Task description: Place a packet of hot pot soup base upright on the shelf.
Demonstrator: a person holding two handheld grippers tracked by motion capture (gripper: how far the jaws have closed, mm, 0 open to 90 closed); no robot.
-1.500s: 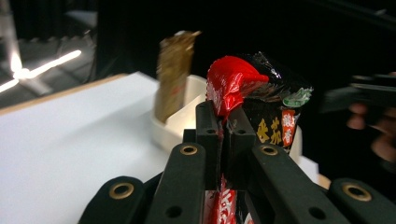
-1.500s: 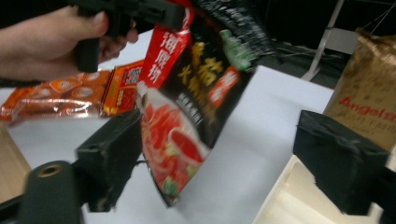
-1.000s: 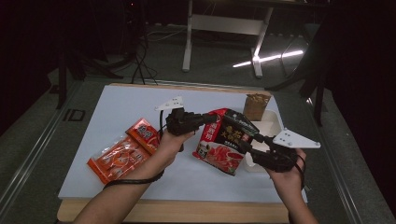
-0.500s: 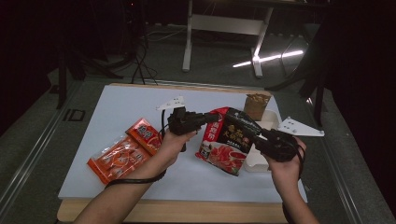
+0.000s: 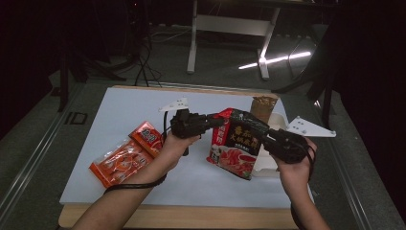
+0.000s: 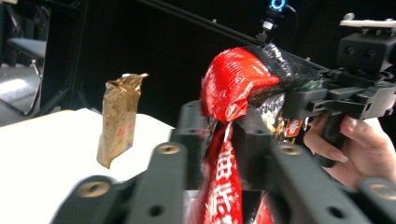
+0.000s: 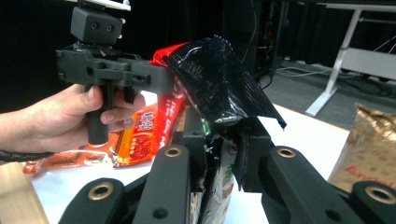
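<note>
Two grippers pinch one red-and-black noodle bag (image 5: pixel 238 143), held up over the white table (image 5: pixel 119 112) at centre-right, lower edge near or on the surface, can't tell which.

Left gripper (image 5: pixel 214 121): jaws closed on the bag's red top-left edge. In the left gripper view the red film (image 6: pixel 224 154) is squeezed between the two black jaws and bulges above them. Left hand (image 5: pixel 178 143) holds it from below.

Right gripper (image 5: pixel 266 137): jaws closed on the bag's black top-right corner. In the right gripper view the black film (image 7: pixel 219 88) sticks up, crumpled, from between the jaws. Right hand (image 5: pixel 293 167) grips the handle; grey plate (image 5: pixel 309 127) on top.

Other items:
- Gold pouch (image 5: pixel 264 106) upright at the table's far edge, just behind the bag; also seen in the left gripper view (image 6: pixel 119 116).
- Two orange packets (image 5: pixel 127 153) flat on the table, left of the left hand, touching or overlapping each other.
- White box (image 5: pixel 277 127) behind the bag, mostly hidden.
</note>
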